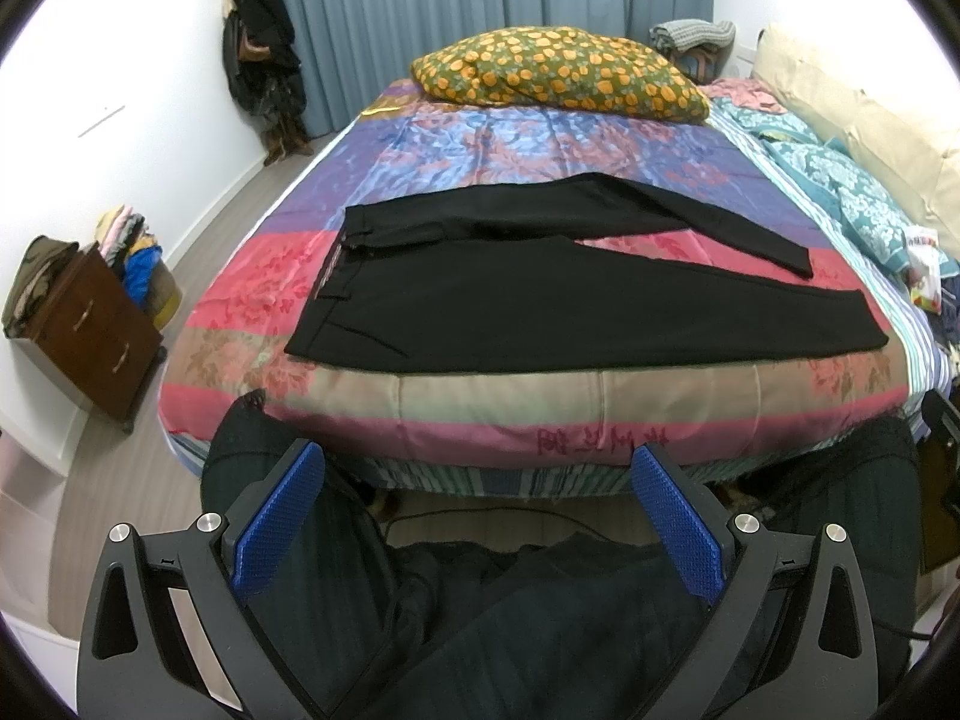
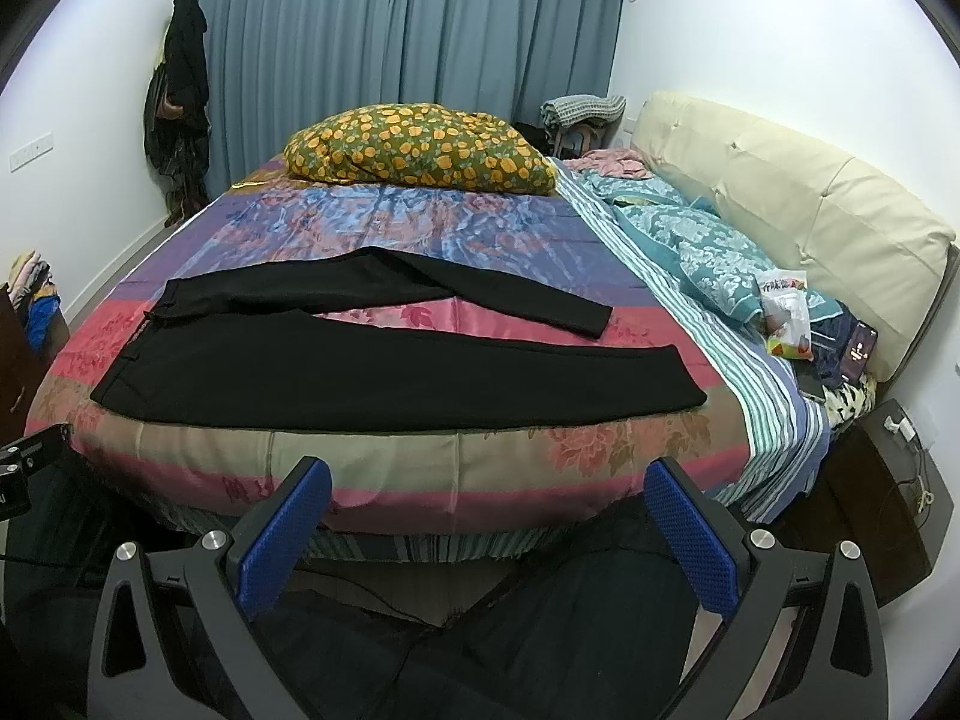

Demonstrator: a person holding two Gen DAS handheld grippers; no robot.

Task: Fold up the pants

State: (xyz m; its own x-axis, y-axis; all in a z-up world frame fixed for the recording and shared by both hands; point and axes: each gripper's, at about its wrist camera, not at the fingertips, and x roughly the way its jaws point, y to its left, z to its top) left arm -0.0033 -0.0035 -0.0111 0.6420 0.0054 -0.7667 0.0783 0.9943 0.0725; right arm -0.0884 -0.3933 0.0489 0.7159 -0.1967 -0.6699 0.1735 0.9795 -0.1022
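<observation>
Black pants [image 1: 540,294] lie spread flat on the colourful bedspread [image 1: 480,144], waistband to the left, the two legs running right and splayed apart. They also show in the right wrist view [image 2: 372,360]. My left gripper [image 1: 477,468] is open and empty, held off the bed's near edge, below the pants. My right gripper [image 2: 489,480] is open and empty too, at the near edge, a little right of the pants' middle. Neither gripper touches the pants.
An orange-flowered pillow [image 1: 558,72] lies at the bed's far end. Teal bedding [image 2: 702,246], a snack bag [image 2: 786,318] and a phone [image 2: 858,351] lie at the right by a cream headboard [image 2: 810,198]. A brown nightstand [image 1: 90,330] stands left.
</observation>
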